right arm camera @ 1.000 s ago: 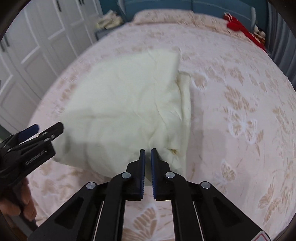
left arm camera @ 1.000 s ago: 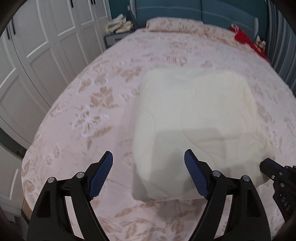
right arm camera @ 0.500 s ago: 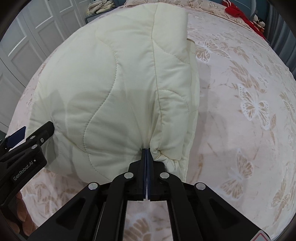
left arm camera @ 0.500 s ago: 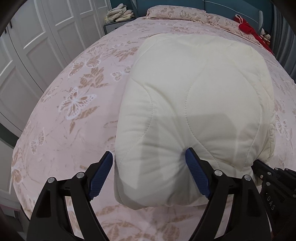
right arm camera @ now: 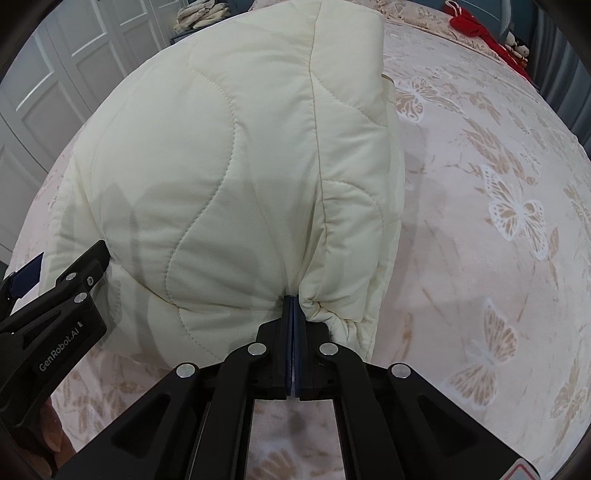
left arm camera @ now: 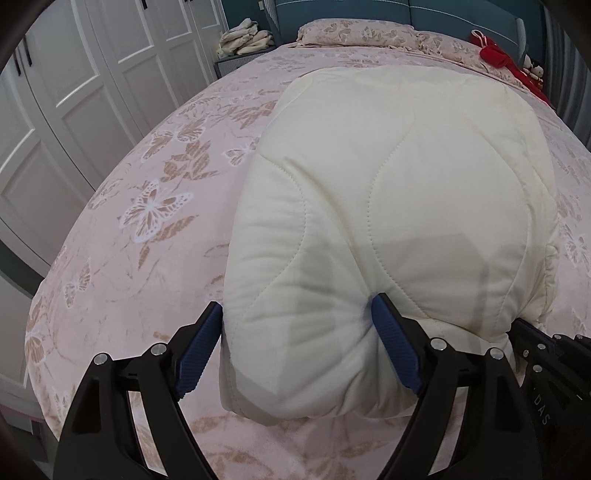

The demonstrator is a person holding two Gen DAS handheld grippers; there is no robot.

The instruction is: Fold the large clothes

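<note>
A folded cream quilted garment (left arm camera: 399, 206) lies on the pink butterfly bedspread (left arm camera: 159, 206); it also fills the right wrist view (right arm camera: 236, 177). My left gripper (left arm camera: 299, 347) is open, its blue pads wide apart around the garment's near left corner, which bulges between them. My right gripper (right arm camera: 293, 306) is shut, its pads pressed together at the garment's near edge beside a bunched fold; whether cloth is pinched between them I cannot tell. The left gripper shows at the left of the right wrist view (right arm camera: 55, 291).
White wardrobe doors (left arm camera: 74, 92) stand left of the bed. A stack of pale folded cloth (left arm camera: 243, 37) sits on a bedside stand. A pillow (left arm camera: 354, 33) and a red cloth (left arm camera: 495, 55) lie at the bed's head, against a teal headboard (left arm camera: 406, 11).
Both grippers moved forward and down to the garment's near edge. The garment's corner now sits between the left pads. The right pads closed fully against the edge.
</note>
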